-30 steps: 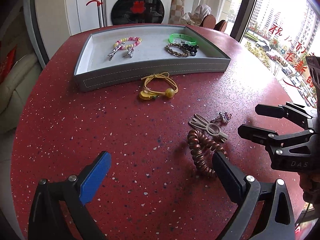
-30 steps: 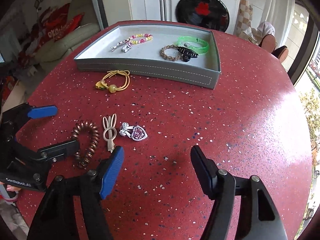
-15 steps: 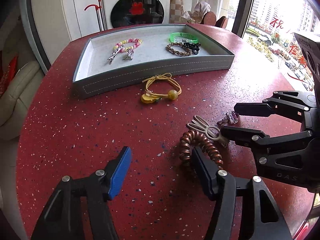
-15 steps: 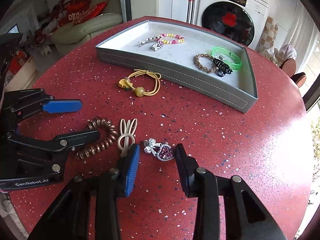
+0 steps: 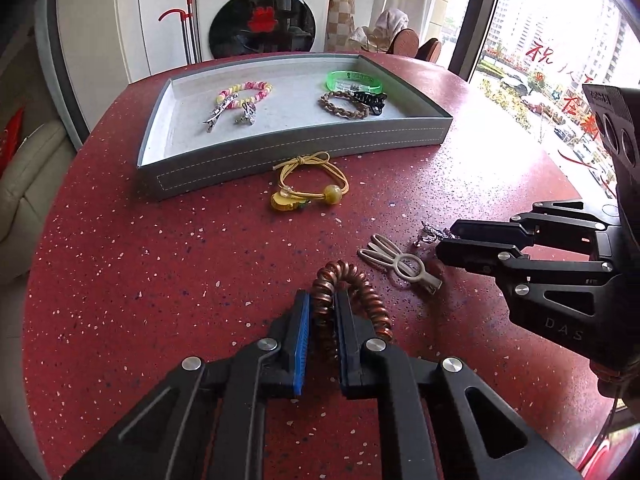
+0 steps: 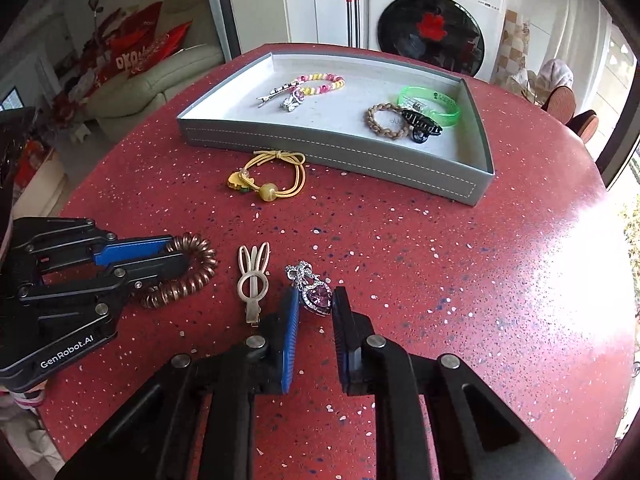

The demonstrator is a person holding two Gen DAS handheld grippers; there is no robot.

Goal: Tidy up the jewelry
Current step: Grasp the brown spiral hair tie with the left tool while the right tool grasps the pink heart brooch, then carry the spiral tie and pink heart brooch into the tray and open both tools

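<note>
A copper spiral hair tie (image 5: 372, 296) lies on the red table. My left gripper (image 5: 322, 298) is closing, its pads pressing one strand of it. In the right wrist view that left gripper (image 6: 178, 251) comes in from the left onto the spiral hair tie (image 6: 200, 268). My right gripper (image 6: 317, 294) is closing on a purple heart brooch (image 6: 318, 302), which sits between its pads and touches them. A beige rabbit hair clip (image 6: 252, 276) lies between the two. Farther back a yellow hair tie (image 6: 272, 176) rests in front of the grey tray (image 6: 320, 148).
Inside the tray (image 5: 300, 156) lie a pink-yellow bead bracelet (image 5: 248, 90), silver clips (image 5: 218, 112), a green bangle (image 5: 352, 80), a braided tie (image 5: 340, 106) and a black claw clip (image 5: 370, 100). A washing machine (image 5: 262, 20) stands behind the round table.
Both grippers have closed from wide open, the left around a strand of the spiral hair tie and the right around the heart brooch. The right gripper edged forward to the brooch.
</note>
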